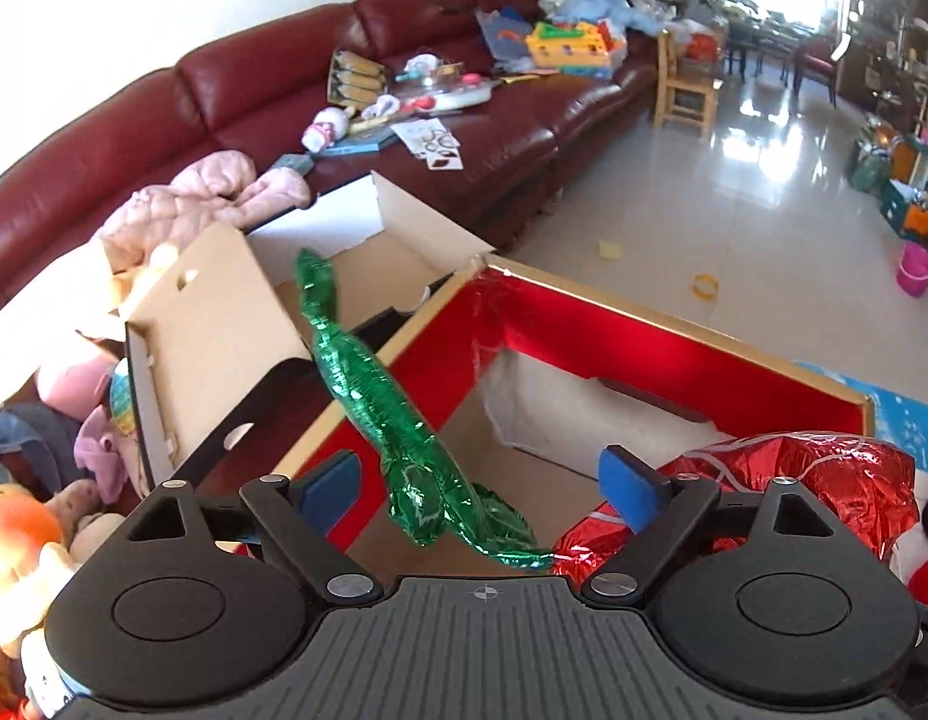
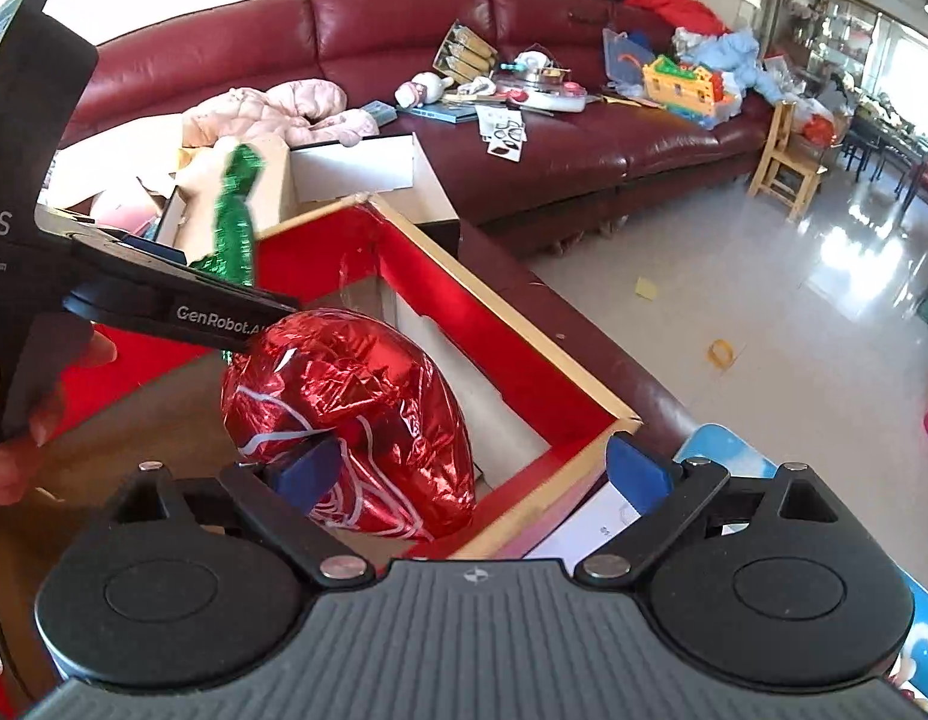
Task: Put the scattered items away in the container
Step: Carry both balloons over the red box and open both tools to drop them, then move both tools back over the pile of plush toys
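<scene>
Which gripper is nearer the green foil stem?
Left. The left gripper straddles the green foil stem, fingers open around it. The right gripper sits by the red foil balloon, farther from the stem.

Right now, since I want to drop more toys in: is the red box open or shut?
Open. The red box has no lid over it; its red inner walls and cardboard floor show, with the red foil balloon inside.

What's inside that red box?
The red box holds a red foil balloon with a green foil stem. Its cardboard floor shows; anything under the balloon is hidden.
</scene>
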The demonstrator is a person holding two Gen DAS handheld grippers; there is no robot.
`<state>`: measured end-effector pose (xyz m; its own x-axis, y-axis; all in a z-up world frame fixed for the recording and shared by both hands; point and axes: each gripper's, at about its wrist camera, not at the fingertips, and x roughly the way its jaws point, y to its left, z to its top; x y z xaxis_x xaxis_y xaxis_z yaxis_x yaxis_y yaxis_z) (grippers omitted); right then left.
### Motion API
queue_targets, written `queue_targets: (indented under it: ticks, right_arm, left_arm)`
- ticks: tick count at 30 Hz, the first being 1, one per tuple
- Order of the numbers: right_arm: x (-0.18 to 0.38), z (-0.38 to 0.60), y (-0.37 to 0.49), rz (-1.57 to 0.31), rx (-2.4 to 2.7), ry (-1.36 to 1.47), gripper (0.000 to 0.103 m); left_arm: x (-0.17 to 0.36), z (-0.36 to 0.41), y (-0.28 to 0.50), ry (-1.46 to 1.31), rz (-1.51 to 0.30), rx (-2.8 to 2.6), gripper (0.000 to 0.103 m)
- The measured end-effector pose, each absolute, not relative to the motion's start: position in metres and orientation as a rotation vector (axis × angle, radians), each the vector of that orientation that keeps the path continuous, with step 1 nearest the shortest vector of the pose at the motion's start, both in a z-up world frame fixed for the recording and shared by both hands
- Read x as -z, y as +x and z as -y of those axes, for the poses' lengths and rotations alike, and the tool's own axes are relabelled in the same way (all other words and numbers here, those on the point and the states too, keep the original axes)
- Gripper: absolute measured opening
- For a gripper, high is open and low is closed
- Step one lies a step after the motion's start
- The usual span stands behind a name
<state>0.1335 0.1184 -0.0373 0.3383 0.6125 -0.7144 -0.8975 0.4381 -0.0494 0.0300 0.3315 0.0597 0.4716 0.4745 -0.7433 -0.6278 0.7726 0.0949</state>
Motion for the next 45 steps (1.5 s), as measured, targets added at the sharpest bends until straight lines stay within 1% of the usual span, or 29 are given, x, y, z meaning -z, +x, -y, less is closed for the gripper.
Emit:
queue_targets:
  ticks: [7,15,31,40,45]
  right_arm:
    - [0.041,-0.120,0.136,-0.663,-1.023,-0.546,0.097]
    - [0.043,-0.121,0.142,-0.674,-0.991,-0.532,0.098]
    - [0.040,-0.083,0.144,-0.723,-0.982,-0.495,0.098]
    - [0.034,-0.043,0.134,-0.741,-0.963,-0.480,0.099]
    - [0.039,-0.013,0.125,-0.757,-0.953,-0.487,0.099]
  left_arm:
    - [-0.057,-0.325,0.020,-0.180,-0.829,-0.653,0.095]
    - [-0.034,-0.308,0.025,-0.149,-0.898,-0.620,0.095]
    - [-0.045,-0.276,0.022,-0.081,-0.891,-0.599,0.096]
    - [-0.067,-0.227,0.006,-0.024,-0.841,-0.511,0.100]
    - [-0.069,-0.190,-0.013,0.012,-0.825,-0.436,0.101]
